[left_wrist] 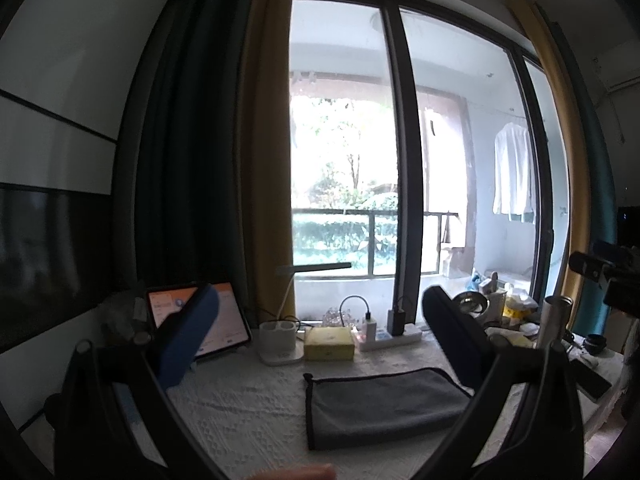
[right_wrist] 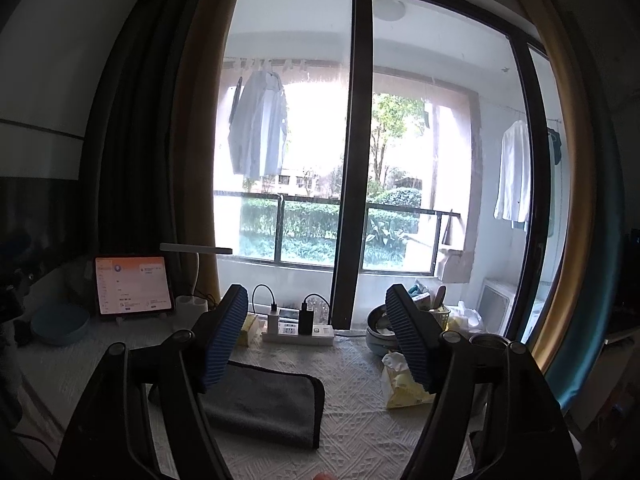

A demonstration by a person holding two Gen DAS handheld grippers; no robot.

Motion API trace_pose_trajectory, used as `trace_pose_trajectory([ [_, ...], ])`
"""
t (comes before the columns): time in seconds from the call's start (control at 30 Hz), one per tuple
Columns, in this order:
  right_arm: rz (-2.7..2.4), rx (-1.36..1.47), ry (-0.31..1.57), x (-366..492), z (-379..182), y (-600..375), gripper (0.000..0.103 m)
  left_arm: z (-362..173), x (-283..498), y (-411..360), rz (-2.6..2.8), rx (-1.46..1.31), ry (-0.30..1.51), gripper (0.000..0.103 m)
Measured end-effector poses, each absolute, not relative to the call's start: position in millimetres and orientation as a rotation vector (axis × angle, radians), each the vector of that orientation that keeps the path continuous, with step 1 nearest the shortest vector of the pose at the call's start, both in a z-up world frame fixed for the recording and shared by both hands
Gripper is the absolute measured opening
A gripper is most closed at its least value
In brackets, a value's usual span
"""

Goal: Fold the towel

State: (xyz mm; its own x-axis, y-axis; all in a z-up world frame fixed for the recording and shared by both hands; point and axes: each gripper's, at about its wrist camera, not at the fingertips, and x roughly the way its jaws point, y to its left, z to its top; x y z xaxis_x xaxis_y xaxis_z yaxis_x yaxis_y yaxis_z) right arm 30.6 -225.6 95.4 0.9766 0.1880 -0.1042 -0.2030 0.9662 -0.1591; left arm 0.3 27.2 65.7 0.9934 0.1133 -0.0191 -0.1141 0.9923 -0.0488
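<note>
One grey towel (left_wrist: 384,404), one tablet (right_wrist: 134,285), one power strip (right_wrist: 298,334), two chargers plugged into it, one desk lamp (right_wrist: 196,249), two claws, one per view.

Tablet (right_wrist: 134,285), power strip (right_wrist: 298,334), tissue box (left_wrist: 329,343) on tablecloth (left_wrist: 248,412)

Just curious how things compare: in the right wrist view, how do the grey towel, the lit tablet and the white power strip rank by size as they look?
1. grey towel
2. tablet
3. power strip
</note>
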Motion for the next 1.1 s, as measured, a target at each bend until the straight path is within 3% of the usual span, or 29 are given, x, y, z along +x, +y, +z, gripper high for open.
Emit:
trace_pose_trajectory([
  [1.1, 0.209, -0.168, 0.113, 35.6, 94.4, -225.5, 0.075, 55.6, 13.7, 28.6, 0.095, -0.068, 0.076, 0.102],
])
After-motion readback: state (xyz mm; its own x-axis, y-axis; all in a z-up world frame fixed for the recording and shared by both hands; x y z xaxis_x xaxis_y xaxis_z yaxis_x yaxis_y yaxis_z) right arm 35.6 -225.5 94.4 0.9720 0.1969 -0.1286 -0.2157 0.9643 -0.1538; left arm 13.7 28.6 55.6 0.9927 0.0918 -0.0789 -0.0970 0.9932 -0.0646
